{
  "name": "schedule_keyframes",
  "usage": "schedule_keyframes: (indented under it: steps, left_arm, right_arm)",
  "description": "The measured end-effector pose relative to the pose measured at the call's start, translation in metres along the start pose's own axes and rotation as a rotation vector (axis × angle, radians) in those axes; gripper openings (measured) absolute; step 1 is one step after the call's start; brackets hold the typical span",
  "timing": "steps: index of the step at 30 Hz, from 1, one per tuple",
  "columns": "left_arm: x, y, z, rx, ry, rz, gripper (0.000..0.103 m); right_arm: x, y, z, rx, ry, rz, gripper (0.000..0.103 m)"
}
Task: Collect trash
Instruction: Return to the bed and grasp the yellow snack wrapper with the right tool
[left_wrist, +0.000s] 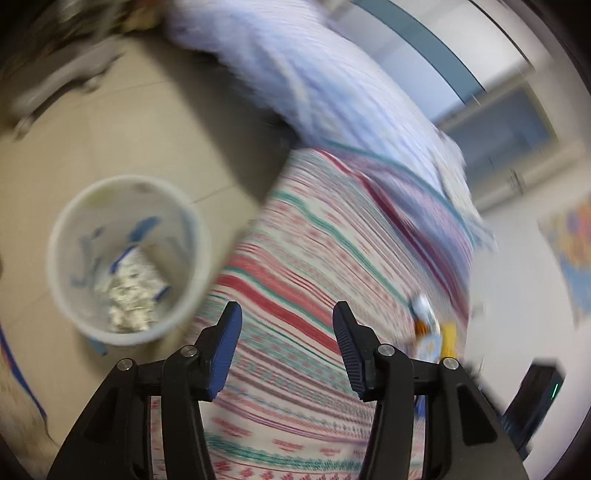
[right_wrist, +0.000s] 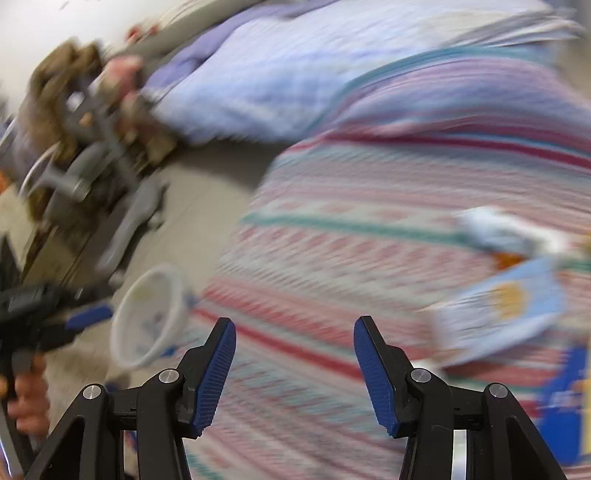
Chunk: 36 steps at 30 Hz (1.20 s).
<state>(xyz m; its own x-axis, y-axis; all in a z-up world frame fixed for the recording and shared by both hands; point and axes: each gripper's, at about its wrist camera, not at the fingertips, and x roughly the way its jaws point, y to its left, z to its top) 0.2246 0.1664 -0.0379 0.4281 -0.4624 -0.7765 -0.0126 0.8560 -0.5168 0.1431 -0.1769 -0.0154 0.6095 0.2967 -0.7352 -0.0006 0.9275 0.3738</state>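
Note:
A white waste bin (left_wrist: 127, 260) stands on the floor beside the bed, holding crumpled wrappers (left_wrist: 131, 291). My left gripper (left_wrist: 287, 314) is open and empty over the bed's edge, just right of the bin. On the patterned bedspread (left_wrist: 314, 258) lie snack wrappers (left_wrist: 430, 328) at the far right. My right gripper (right_wrist: 294, 328) is open and empty above the bedspread (right_wrist: 351, 240). A light blue wrapper (right_wrist: 498, 310) and a white crumpled one (right_wrist: 498, 229) lie to its right, a dark blue packet (right_wrist: 565, 406) nearer. The bin (right_wrist: 151, 321) shows at the left, with my left gripper (right_wrist: 88, 317) and a hand (right_wrist: 29, 398) beside it.
A pale blue quilt (left_wrist: 314, 74) is piled at the head of the bed. A grey chair base (right_wrist: 136, 214) and a cluttered brown pile (right_wrist: 74, 92) stand on the tiled floor (left_wrist: 110, 140) beyond the bin. Both views are motion-blurred.

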Motion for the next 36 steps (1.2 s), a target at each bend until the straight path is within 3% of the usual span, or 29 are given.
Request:
schedule_keyframes:
  steps: [4,7,11,15,19,26,31,33,36]
  left_arm:
    - [0.01,-0.054,-0.021,0.166,0.003,-0.014,0.055]
    - [0.021,-0.091,-0.037,0.288,0.012,-0.019,0.06]
    - [0.043,-0.136,-0.064,0.47,0.026,0.029,0.066]
    - [0.064,-0.165,-0.089,0.584,0.063,0.048,0.066]
    - [0.081,-0.188,-0.11,0.665,0.088,0.061,0.066]
    - [0.093,-0.224,-0.146,0.724,0.122,-0.015,0.066]
    - [0.109,-0.237,-0.165,0.687,0.178,-0.063,0.066]
    - [0.116,-0.24,-0.17,0.669,0.201,-0.08,0.066]
    - [0.122,-0.245,-0.176,0.657,0.215,-0.093,0.066]
  right_arm:
    - [-0.042,-0.081,0.006,0.154,-0.105,-0.073,0.065]
    - [-0.067,-0.151,0.003,0.36,-0.152,-0.087,0.065]
    - [-0.092,-0.231,-0.005,0.613,-0.199,-0.142,0.065]
    - [-0.086,-0.29,-0.025,0.86,-0.147,-0.15,0.067]
    - [-0.063,-0.325,-0.042,1.046,-0.092,-0.07,0.067]
    - [-0.048,-0.333,-0.024,1.048,-0.123,-0.069,0.065]
    - [-0.038,-0.33,-0.026,1.035,-0.098,-0.059,0.04]
    - [-0.037,-0.329,-0.023,1.027,-0.101,-0.064,0.025]
    - [-0.042,-0.329,-0.024,1.02,-0.114,-0.062,0.013]
